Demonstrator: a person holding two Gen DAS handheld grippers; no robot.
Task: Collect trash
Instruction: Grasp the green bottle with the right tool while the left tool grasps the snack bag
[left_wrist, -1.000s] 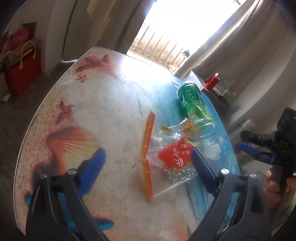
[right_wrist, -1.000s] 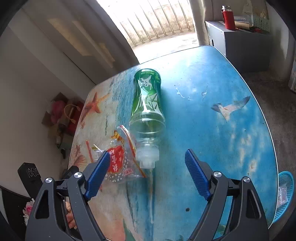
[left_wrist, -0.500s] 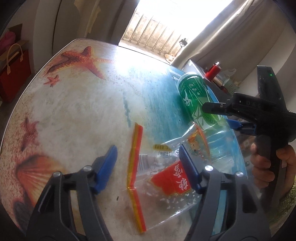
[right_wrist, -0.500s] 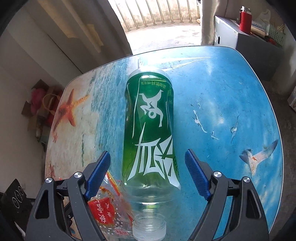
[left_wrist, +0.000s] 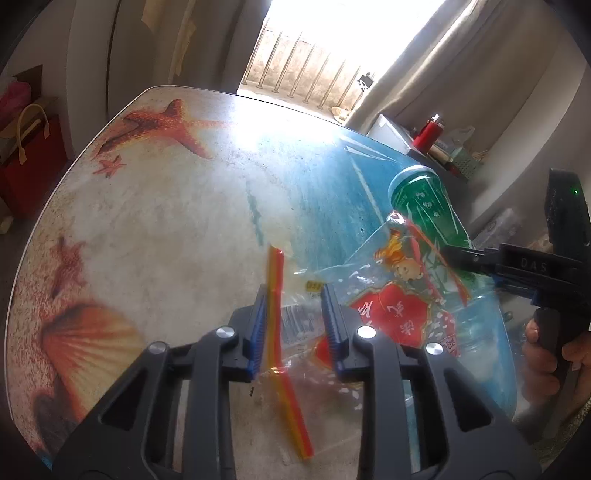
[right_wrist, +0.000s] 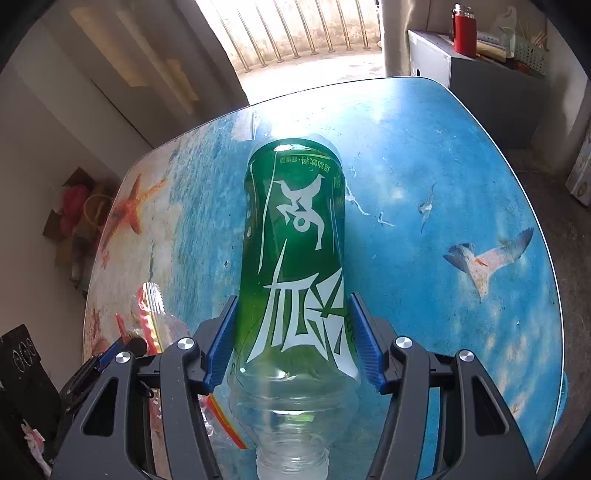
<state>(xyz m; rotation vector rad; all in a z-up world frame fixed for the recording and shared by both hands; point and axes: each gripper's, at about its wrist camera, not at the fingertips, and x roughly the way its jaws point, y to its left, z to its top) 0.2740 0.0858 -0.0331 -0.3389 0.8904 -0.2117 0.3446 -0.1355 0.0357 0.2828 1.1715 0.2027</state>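
Observation:
A clear plastic bag (left_wrist: 391, 306) with a red label and a red-yellow zip strip lies on the table. My left gripper (left_wrist: 293, 314) straddles its zip edge, the jaws narrowed around the strip with a gap still showing on the right. An empty green-labelled plastic bottle (right_wrist: 295, 258) lies on its side, neck toward me. My right gripper (right_wrist: 293, 339) has both pads against the bottle's sides. The bottle also shows in the left wrist view (left_wrist: 424, 206), partly behind the bag. The bag shows at the lower left of the right wrist view (right_wrist: 155, 317).
The table (left_wrist: 166, 221) has a beach and sea print and a rounded edge. A red bag (left_wrist: 29, 155) stands on the floor at left. A grey cabinet (right_wrist: 491, 85) with a red flask (right_wrist: 464, 31) stands beyond the table.
Both grippers have moved forward and closed in. The left jaws narrowed around the bag's zip edge. The right jaws came in onto the bottle's sides.

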